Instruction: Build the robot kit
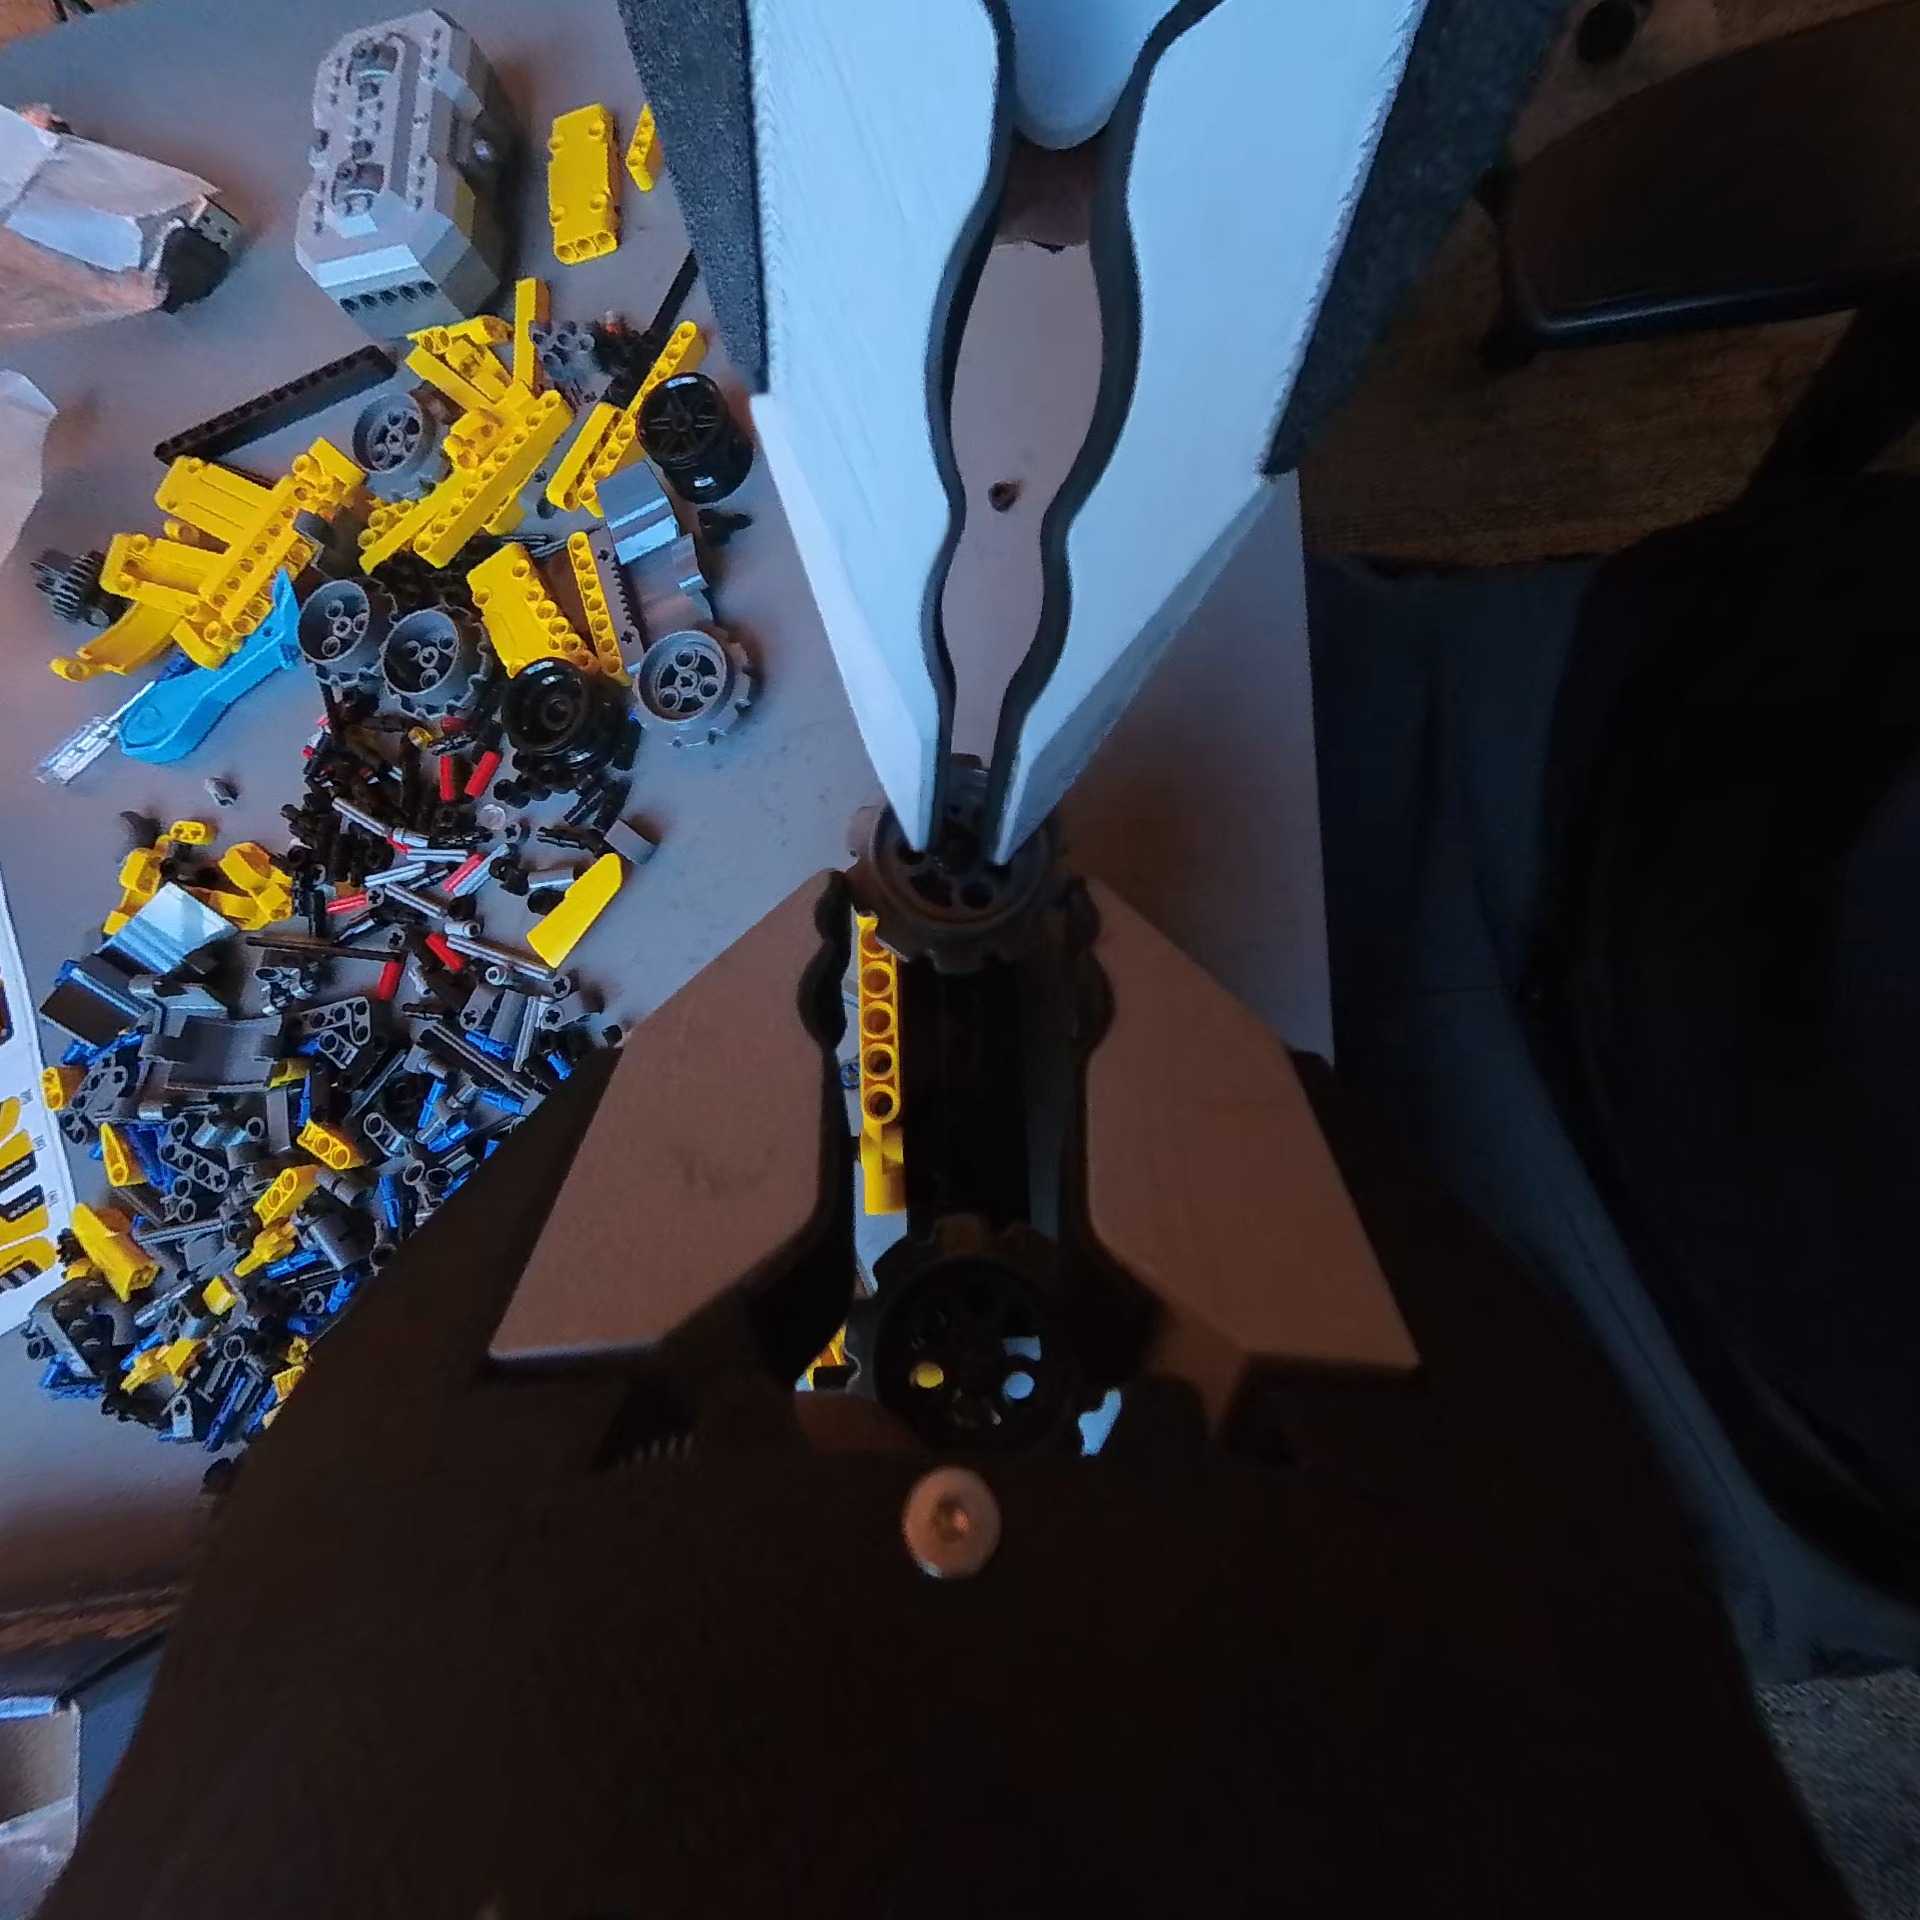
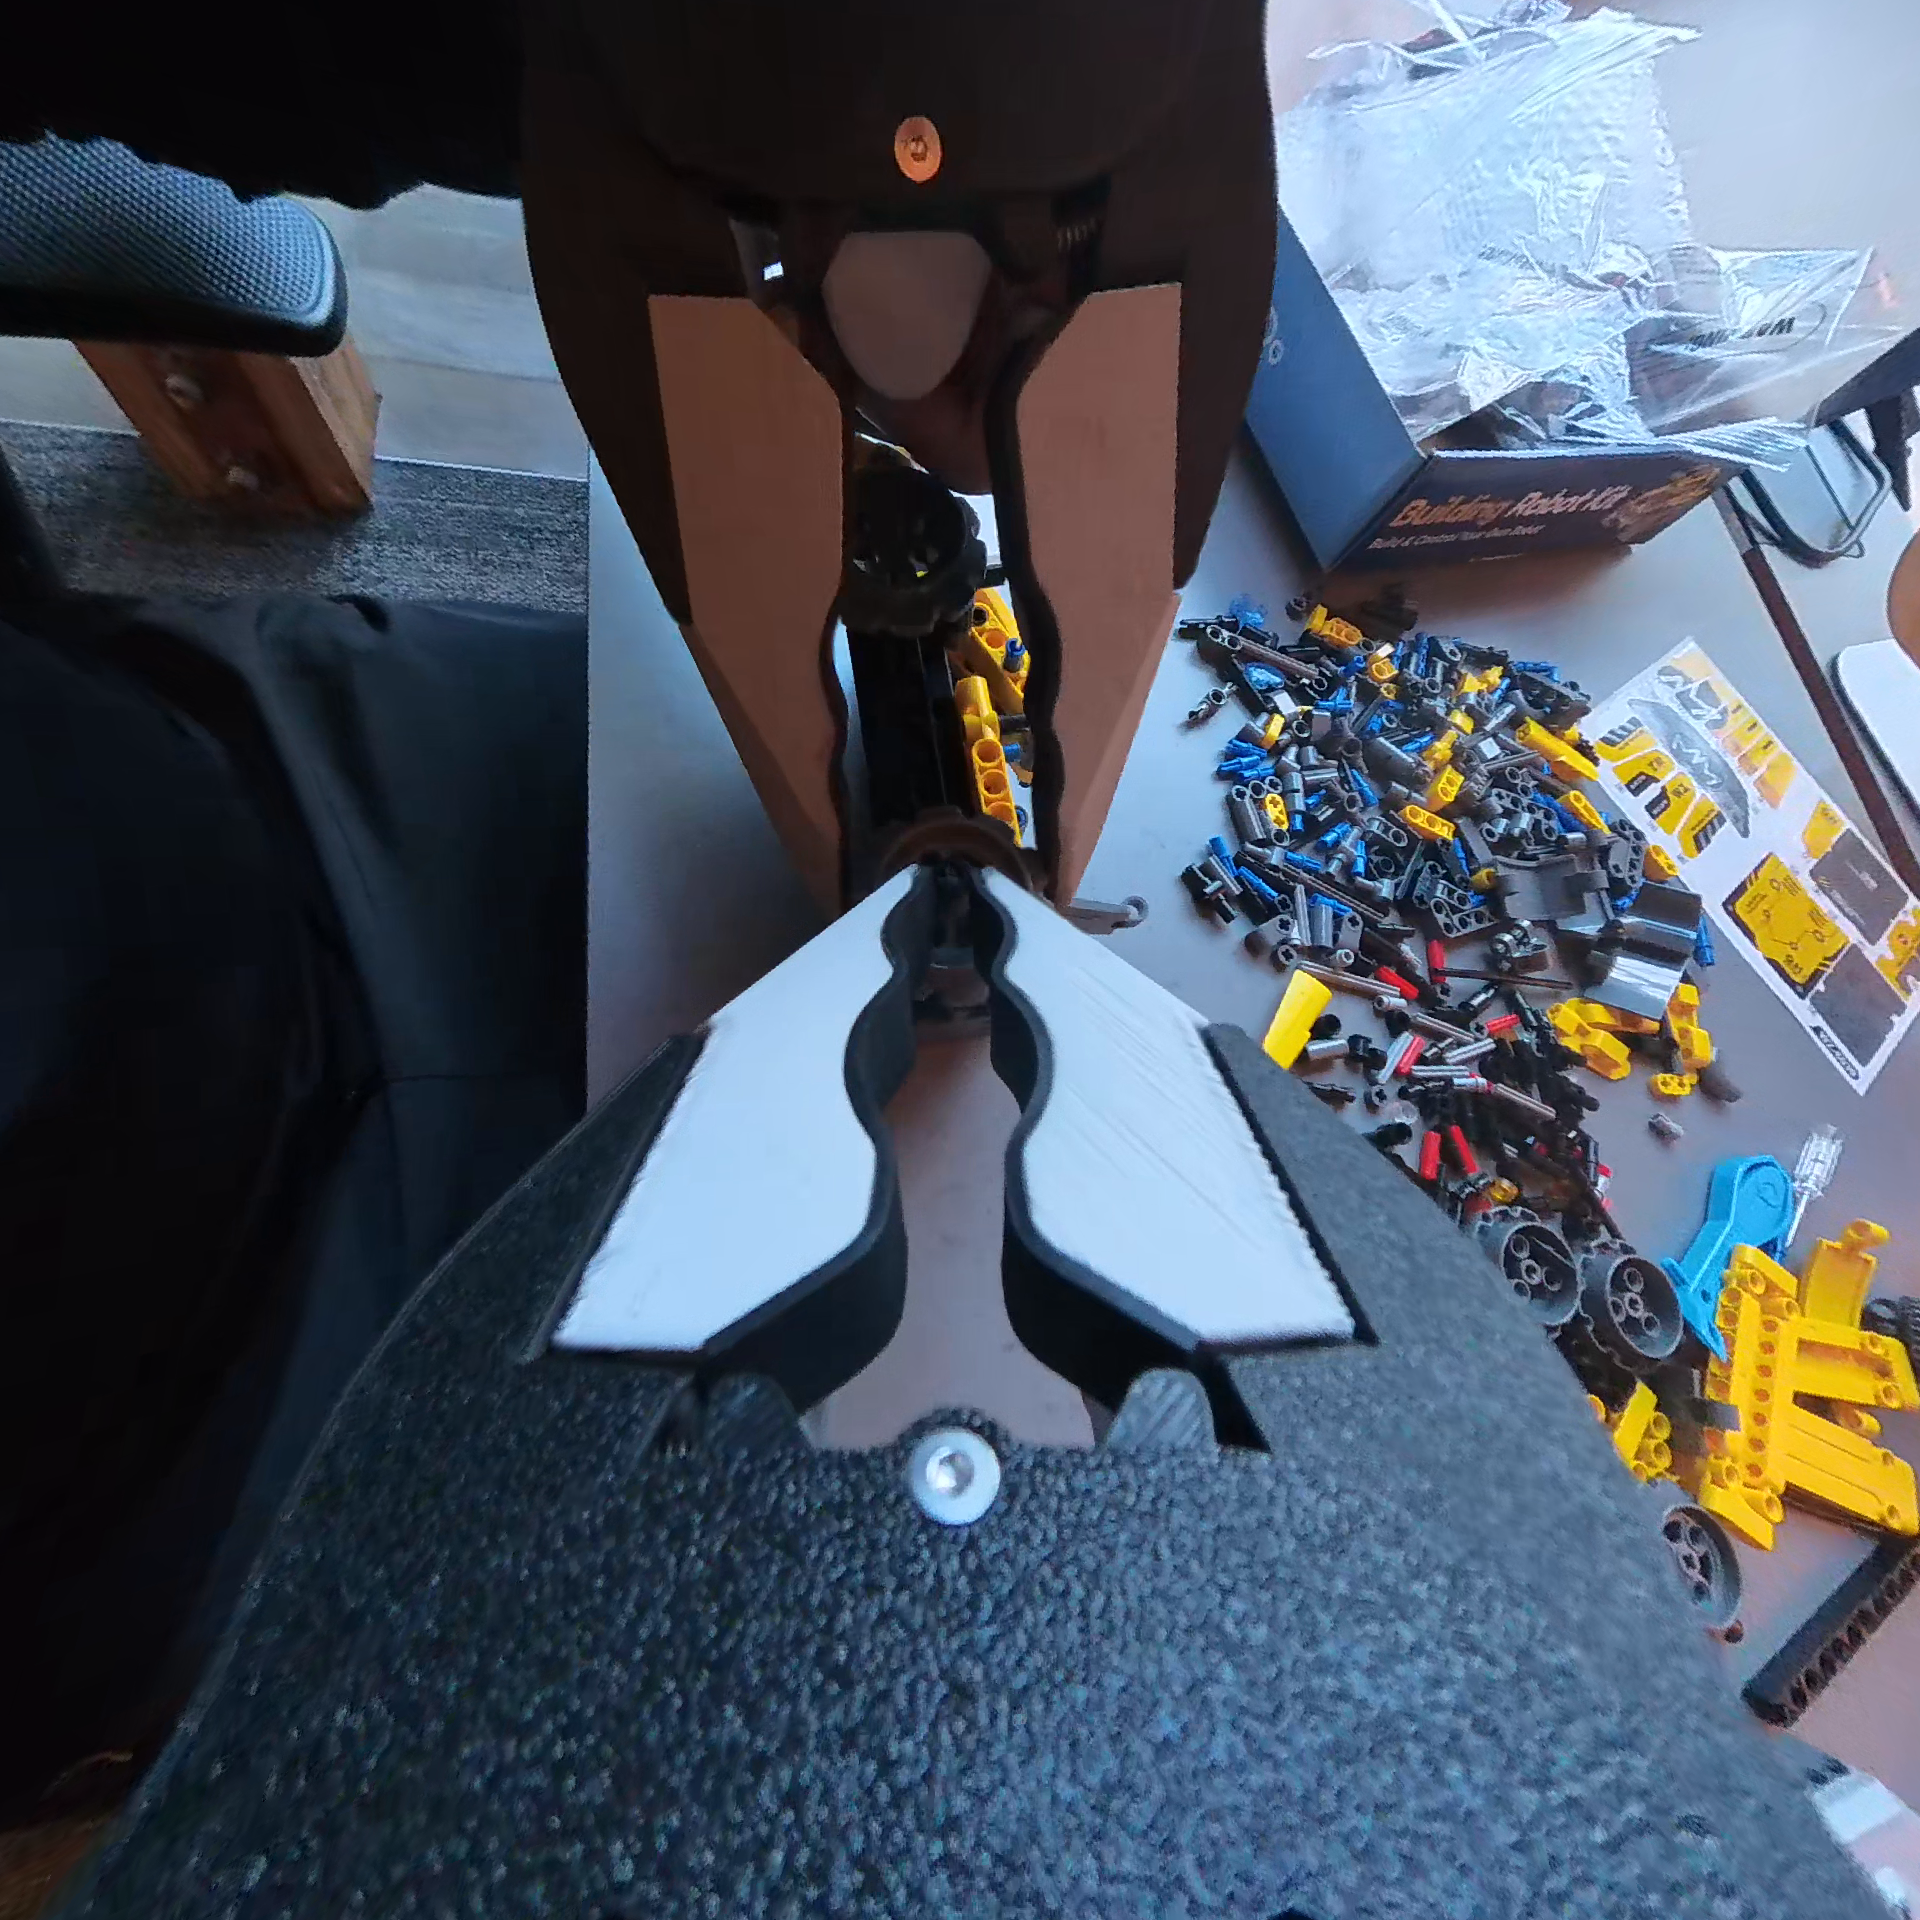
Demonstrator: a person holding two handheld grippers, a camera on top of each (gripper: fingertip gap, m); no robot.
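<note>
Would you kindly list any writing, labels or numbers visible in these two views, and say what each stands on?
Cardboard box: two lines of light print on its dark side, legible, but I do not copy wording.
Clear plastic bags: dark print, crumpled and partly blurred.
Sticker sheet: small marks, too small to read.
Loose bricks: no writing visible.

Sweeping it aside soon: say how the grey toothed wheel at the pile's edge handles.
The grey toothed wheel lies flat, so a push probably slides, not rolls, it. It looks rigid plastic, likely light; its teeth may snag the black wheel beside it.
</note>
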